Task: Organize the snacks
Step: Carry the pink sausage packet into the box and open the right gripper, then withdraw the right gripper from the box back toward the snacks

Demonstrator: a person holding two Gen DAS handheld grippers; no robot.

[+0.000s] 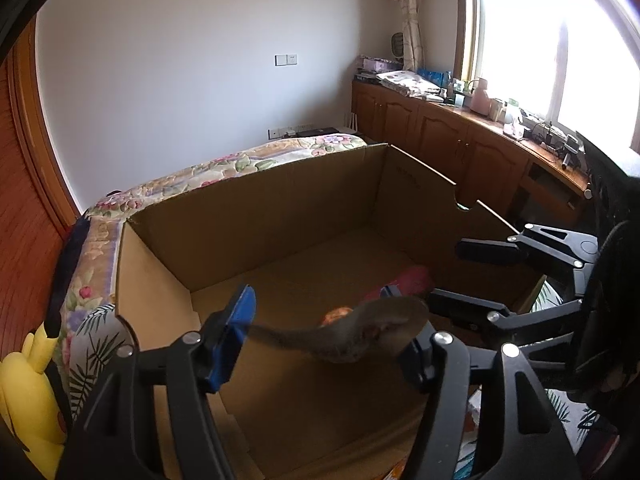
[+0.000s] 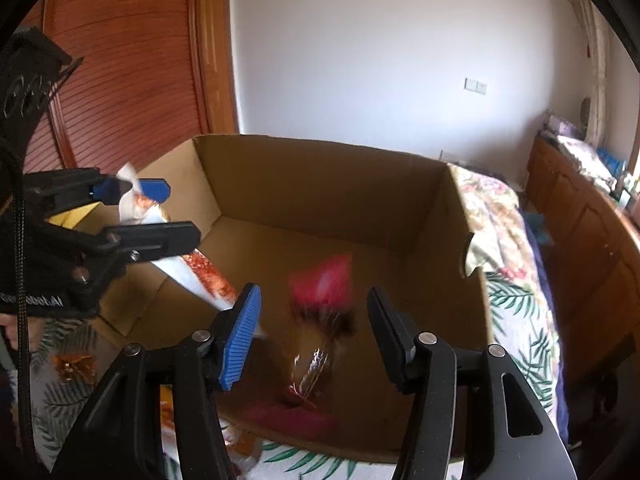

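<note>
Cardboard box (image 1: 280, 208) on the flowered bed (image 1: 224, 164), a yellow plush toy (image 1: 24, 392) beside it. We hold both hand-held grippers parted: left hand-held gripper (image 1: 324, 344) around a blurred white snack packet (image 2: 192, 268), right hand-held gripper (image 2: 312, 340) around a blurred red snack packet (image 2: 320, 280), neither pressed.

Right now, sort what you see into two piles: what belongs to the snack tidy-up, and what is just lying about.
For the job:
cardboard box
red snack packet
white-and-orange snack packet

Just lying about:
yellow plush toy
floral bedspread
pink jug
</note>
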